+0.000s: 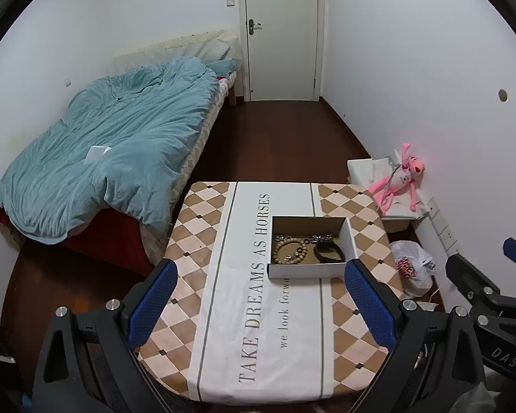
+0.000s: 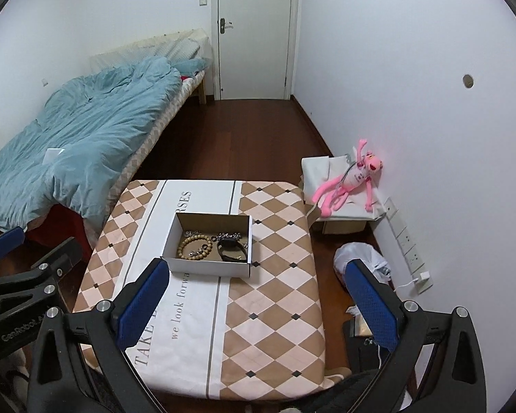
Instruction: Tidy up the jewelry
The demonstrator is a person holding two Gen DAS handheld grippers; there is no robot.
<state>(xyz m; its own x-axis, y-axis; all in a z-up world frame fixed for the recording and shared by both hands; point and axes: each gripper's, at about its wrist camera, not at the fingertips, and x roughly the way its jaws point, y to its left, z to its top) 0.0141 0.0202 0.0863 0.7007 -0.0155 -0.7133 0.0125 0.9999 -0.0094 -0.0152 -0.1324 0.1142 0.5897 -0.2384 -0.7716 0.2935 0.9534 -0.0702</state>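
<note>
Your jewelry sits in the open cardboard box (image 1: 311, 268) at the centre of the left wrist view, slightly left of centre in the right wrist view. Inside it lie a wooden bead bracelet (image 1: 289, 250), a black band (image 1: 329, 252) to its right, and small metal pieces (image 1: 321, 238) along the far side. The box rests on the table (image 1: 223, 309), on a checkered cloth with printed lettering. Your left gripper (image 1: 261, 304) is spread wide with nothing between its fingers, low in the frame, short of the box. Your right gripper (image 2: 256, 304) is equally wide and holds nothing. A pink plush toy (image 2: 347, 179) lies at the right, a bed (image 1: 113, 137) at the upper left.
</note>
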